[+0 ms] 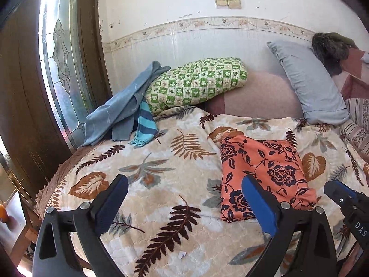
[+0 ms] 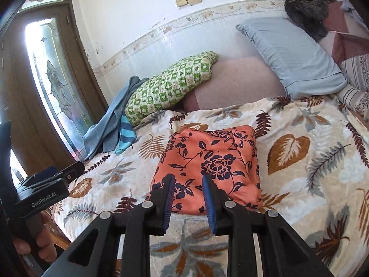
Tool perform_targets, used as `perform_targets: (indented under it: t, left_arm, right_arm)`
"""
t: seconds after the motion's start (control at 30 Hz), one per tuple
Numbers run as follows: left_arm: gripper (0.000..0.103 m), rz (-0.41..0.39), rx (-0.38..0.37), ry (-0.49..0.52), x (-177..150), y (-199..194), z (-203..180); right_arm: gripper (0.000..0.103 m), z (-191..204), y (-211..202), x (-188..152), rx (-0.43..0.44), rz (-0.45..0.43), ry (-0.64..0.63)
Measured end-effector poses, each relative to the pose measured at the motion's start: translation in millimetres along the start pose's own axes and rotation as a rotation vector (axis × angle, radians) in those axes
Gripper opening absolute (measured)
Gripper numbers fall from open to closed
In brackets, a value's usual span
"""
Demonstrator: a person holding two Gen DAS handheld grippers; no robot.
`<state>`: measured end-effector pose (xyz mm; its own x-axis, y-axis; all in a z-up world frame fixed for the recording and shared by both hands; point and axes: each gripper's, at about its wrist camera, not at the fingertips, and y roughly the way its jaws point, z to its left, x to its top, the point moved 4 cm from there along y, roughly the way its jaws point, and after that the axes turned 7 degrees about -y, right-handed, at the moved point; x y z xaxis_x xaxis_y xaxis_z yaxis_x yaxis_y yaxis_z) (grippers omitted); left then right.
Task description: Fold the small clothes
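Observation:
An orange garment with dark blue flowers (image 1: 263, 175) lies folded into a rectangle on the leaf-print blanket (image 1: 161, 198); it also shows in the right wrist view (image 2: 207, 164). My left gripper (image 1: 184, 184) is open wide and empty, hovering left of the garment's near edge. My right gripper (image 2: 188, 184) is partly open and empty, just above the garment's near edge. A heap of blue clothes (image 1: 117, 113) with a striped sleeve lies at the bed's far left; it also shows in the right wrist view (image 2: 110, 127).
A green checked pillow (image 1: 196, 80) and a grey-blue pillow (image 1: 309, 80) lean against the wall. A dark furry thing (image 1: 329, 50) sits at the far right. A glass-paned wooden door (image 1: 60, 69) stands left of the bed. The bed edge drops off at the left.

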<state>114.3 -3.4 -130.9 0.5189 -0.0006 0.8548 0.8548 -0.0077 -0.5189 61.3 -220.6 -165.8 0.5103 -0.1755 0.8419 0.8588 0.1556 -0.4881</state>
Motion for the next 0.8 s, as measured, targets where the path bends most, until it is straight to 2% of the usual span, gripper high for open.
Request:
perform_targets:
  t: [0.2, 0.5, 0.8]
  left_arm:
    - [0.099, -0.001, 0.004, 0.013, -1, -8, -7]
    - [0.099, -0.003, -0.003, 0.003, 2, -9, -13]
    - [0.099, 0.013, 0.009, -0.002, 1, 4, -16]
  right_arm:
    - [0.028, -2, 11, -7, -0.002, 0.029, 0.007]
    - [0.028, -13, 16, -1, -0.001, 0.012, 0.028]
    - [0.028, -7, 27, 1, 0.002, 0.025, -0.028]
